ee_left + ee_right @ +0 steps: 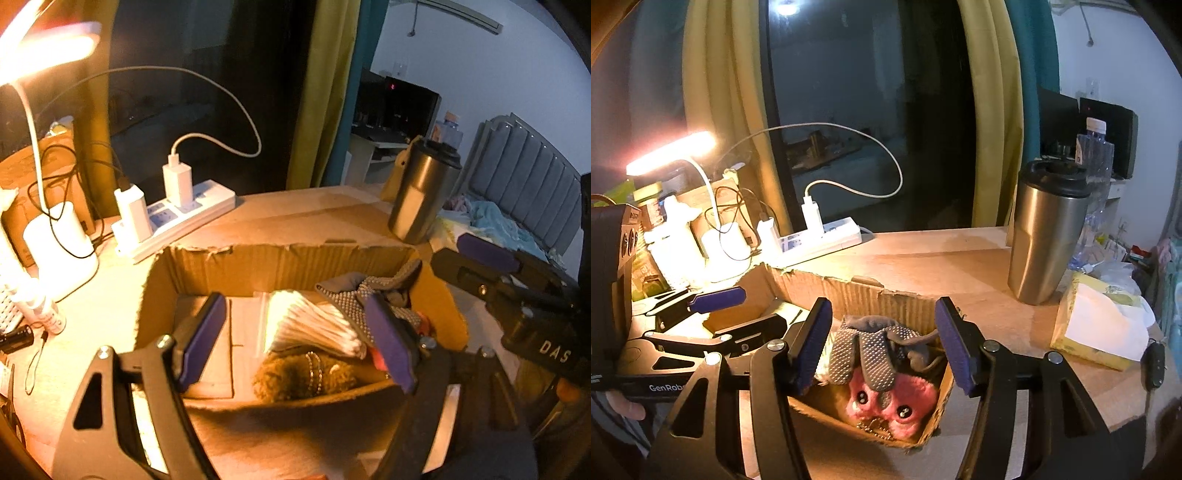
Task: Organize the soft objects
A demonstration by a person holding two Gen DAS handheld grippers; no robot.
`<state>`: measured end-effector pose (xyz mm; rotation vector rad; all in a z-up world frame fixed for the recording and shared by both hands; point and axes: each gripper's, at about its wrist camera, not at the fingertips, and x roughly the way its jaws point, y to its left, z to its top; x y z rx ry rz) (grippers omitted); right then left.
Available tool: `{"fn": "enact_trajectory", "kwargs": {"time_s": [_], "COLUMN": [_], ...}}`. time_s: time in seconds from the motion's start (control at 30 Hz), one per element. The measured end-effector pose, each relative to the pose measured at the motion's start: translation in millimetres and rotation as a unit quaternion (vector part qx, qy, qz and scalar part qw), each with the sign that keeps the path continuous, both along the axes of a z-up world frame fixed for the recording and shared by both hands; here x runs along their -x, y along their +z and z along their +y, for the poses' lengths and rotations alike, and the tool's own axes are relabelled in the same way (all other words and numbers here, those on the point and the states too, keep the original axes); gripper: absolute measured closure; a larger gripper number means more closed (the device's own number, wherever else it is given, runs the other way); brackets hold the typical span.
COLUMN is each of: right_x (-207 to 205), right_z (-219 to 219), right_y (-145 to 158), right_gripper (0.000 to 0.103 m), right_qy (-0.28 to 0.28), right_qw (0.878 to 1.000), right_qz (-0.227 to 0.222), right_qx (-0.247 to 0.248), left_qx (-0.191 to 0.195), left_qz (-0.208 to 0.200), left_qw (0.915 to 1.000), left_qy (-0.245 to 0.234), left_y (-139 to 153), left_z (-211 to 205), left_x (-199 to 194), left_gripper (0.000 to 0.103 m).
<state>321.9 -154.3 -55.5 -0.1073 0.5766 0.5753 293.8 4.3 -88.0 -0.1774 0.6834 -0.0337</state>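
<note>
Inside, cardboard box [875, 295] holds dotted glove [871, 350], pink plush [886, 402], cotton swabs [314, 328].

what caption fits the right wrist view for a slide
Open right gripper above a cardboard box holding dotted gloves and a pink plush toy.

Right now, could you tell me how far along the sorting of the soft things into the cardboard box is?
Looks nearly done: the cardboard box already holds the dotted grey gloves, a pink plush toy, a brown fuzzy item and a pack of cotton swabs. In hand: nothing; the left gripper and right gripper both hover open over the box. Possibly left: the tissue pack on the table beside it.
</note>
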Motion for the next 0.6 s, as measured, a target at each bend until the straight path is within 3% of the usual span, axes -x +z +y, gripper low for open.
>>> {"fn": "enact_trajectory", "kwargs": {"time_s": [0.6], "right_x": [57], "right_z": [4], "right_y": [23], "right_gripper": [0.042], "right_qy": [0.000], "right_qw": [1.000], "right_qz": [-0.019], "right_qx": [0.008], "left_qx": [0.007], "left_qz": [-0.048], "left_qw": [0.9988], "left_qy": [0.009], "left_y": [37], "left_z": [14], "left_x": [65], "left_gripper": [0.024]}}
